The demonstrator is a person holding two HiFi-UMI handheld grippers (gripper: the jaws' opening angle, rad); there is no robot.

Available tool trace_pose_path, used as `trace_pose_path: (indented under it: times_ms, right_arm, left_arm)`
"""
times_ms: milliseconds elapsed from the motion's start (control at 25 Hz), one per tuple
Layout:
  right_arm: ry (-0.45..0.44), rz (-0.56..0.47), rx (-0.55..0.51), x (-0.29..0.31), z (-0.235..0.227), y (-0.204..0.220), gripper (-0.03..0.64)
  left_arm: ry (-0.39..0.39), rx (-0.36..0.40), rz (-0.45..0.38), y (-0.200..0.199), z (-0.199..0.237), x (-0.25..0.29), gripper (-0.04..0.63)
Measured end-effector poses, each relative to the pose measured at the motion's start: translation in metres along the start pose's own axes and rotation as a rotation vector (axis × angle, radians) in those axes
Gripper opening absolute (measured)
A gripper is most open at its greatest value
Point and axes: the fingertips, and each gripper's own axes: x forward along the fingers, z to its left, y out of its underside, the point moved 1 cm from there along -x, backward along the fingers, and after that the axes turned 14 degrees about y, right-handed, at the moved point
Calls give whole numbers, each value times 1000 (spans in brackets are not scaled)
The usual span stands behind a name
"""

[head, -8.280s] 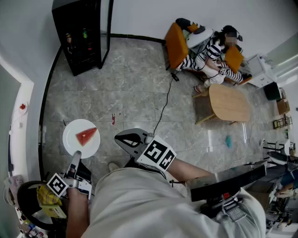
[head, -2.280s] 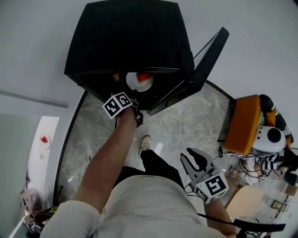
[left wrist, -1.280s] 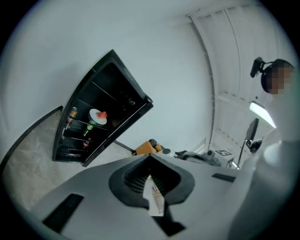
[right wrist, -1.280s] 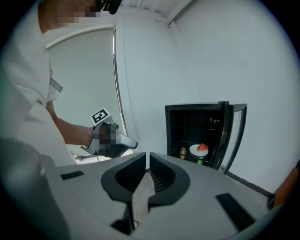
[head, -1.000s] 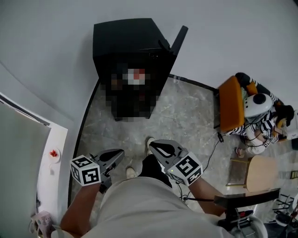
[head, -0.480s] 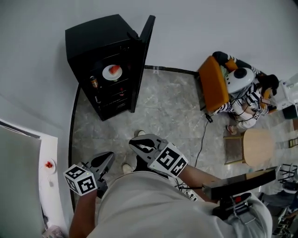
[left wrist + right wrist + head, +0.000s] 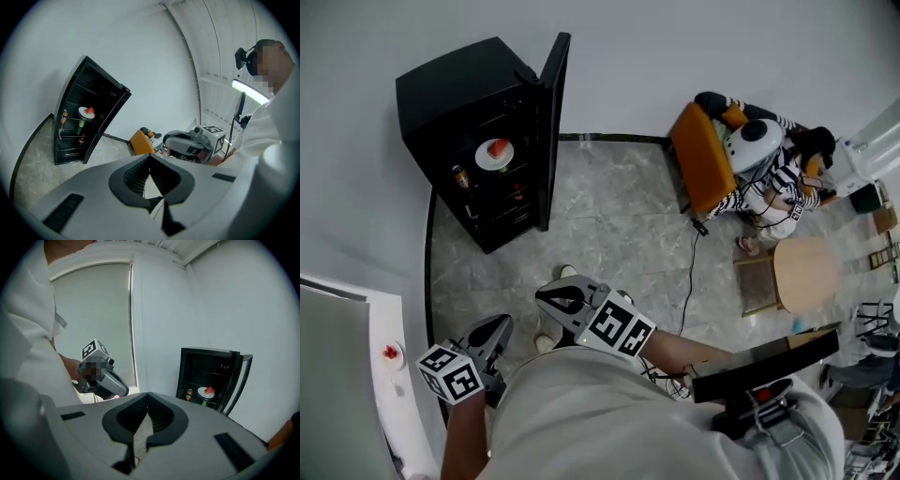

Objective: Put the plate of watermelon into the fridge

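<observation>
Head view. The fridge (image 7: 455, 89) stands at upper left of the frame, black, with its door (image 7: 551, 122) swung open on its right side. The plate (image 7: 494, 156) sits on a shelf inside, with the watermelon (image 7: 497, 147) slice on it. A can (image 7: 459, 175) stands on a shelf to the lower left of the plate. My left tool (image 7: 497, 326) is at lower left and my right tool (image 7: 546, 296) just left of centre. Both are over the grey stone floor (image 7: 609, 225), well apart from the fridge. At upper right a person in a striped top (image 7: 769, 183) sits by an orange chair (image 7: 698, 155).

Left gripper view. The jaws of my left tool are together and nothing is between them. The fridge is at middle left, door open. The plate (image 7: 86, 112) with its red slice is on an upper shelf, with bottles on the shelves below it. My right tool shows right of centre.

Right gripper view. The jaws of my right tool have just been closing; they now meet at the tips and are empty. The open fridge is at right of centre, and the plate (image 7: 205, 392) sits on its shelf beside the can. My left tool shows at middle left.
</observation>
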Motion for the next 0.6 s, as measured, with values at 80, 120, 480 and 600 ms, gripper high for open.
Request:
trace_pose_path:
  times_ms: [80,120,480,600]
  right_arm:
    - [1,0,-1,0,0,0,15]
    - [1,1,-1,0,1,1,15]
    - [-3,4,-1,3,-1,-1,15]
    - [-7,7,-2,5,-1,0,15]
  left_arm:
    - [0,-2,3,1,1,0,12]
    - [1,-2,5,2,1,-1,12]
    - [-5,-7,3,-1,7,0,12]
    - [-8,-9,3,-1,10,0,11]
